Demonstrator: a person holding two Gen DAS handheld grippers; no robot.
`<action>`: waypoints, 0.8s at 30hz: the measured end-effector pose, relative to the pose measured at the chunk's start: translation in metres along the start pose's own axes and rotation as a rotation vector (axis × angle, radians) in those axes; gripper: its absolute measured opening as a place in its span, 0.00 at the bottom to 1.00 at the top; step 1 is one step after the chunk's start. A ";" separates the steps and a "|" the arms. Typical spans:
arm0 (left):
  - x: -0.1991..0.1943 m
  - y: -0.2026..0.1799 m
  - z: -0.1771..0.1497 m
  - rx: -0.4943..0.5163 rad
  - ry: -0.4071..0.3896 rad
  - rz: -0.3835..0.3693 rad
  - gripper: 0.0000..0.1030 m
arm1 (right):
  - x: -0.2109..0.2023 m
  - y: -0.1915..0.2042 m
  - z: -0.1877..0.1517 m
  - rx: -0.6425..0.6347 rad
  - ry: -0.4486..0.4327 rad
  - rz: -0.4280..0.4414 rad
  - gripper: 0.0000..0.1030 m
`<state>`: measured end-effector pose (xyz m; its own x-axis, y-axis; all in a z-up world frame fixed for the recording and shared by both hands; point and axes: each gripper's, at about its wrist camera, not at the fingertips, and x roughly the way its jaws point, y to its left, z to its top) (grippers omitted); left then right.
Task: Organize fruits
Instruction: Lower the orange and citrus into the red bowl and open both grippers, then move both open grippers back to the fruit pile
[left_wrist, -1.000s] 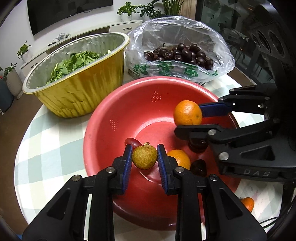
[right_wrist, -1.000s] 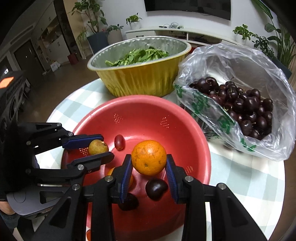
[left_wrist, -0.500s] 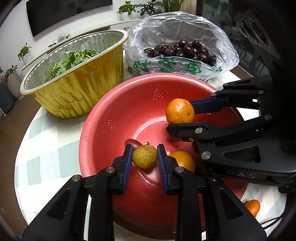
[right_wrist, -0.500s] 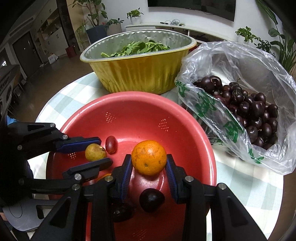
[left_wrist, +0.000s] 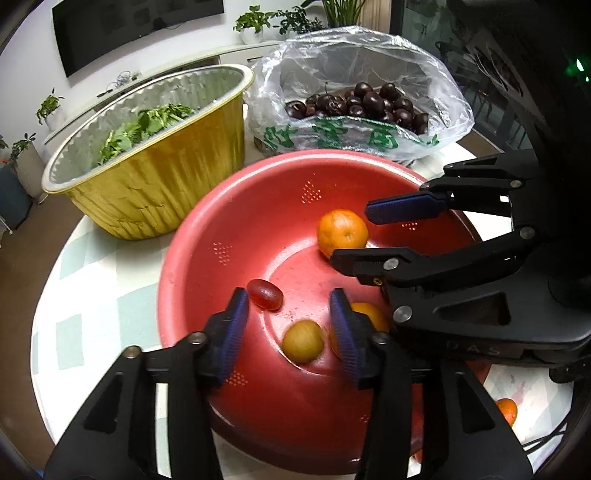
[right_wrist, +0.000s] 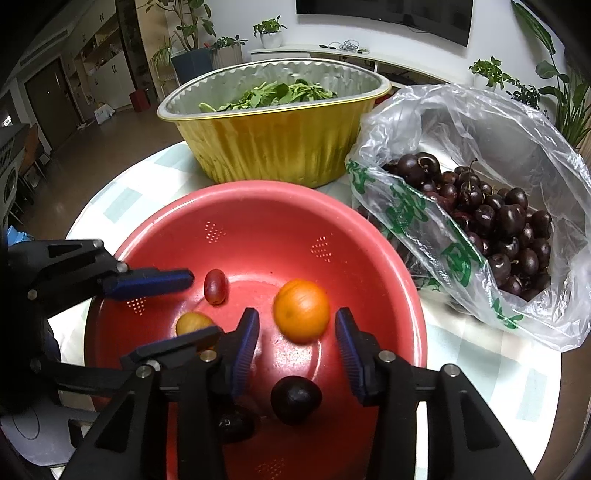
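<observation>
Left gripper (left_wrist: 288, 325): jaws opening, blue pads spread over the near side of the red colander (left_wrist: 207, 236); nothing pinched.
Small yellow-green fruit (left_wrist: 303, 340): lies loose on the colander floor between the left pads, nearer the right-hand pad, touching neither.
Red grape (left_wrist: 265, 293): on the colander floor just beyond the left-hand pad's tip.
Right gripper (right_wrist: 297, 332): jaws opening, pads apart, gripping nothing.
Orange (right_wrist: 301, 311): inside the colander, between and just past the right pads, clear of both.
Dark cherry (right_wrist: 295, 399): on the colander floor below the right pads.
Second orange (left_wrist: 373, 314): partly hidden behind the left gripper's right-hand finger.
Cherry bag (right_wrist: 480, 206): at the table's far right edge.
Gold foil tub (right_wrist: 273, 144): holds greens, beyond the colander.
</observation>
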<state>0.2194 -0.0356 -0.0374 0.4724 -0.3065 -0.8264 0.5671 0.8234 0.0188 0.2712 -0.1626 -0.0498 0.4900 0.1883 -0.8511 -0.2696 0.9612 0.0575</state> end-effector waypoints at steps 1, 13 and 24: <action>-0.003 0.001 0.000 -0.006 -0.005 -0.002 0.56 | -0.001 -0.001 0.000 0.001 -0.003 -0.002 0.45; -0.078 -0.001 -0.030 -0.049 -0.122 -0.015 0.91 | -0.072 -0.008 -0.030 0.069 -0.142 0.045 0.60; -0.130 -0.053 -0.124 -0.062 -0.112 -0.074 0.93 | -0.141 0.016 -0.157 0.097 -0.202 0.171 0.64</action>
<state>0.0443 0.0193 -0.0012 0.5051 -0.4156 -0.7564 0.5621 0.8234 -0.0771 0.0671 -0.2051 -0.0109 0.6026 0.3761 -0.7039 -0.2866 0.9251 0.2490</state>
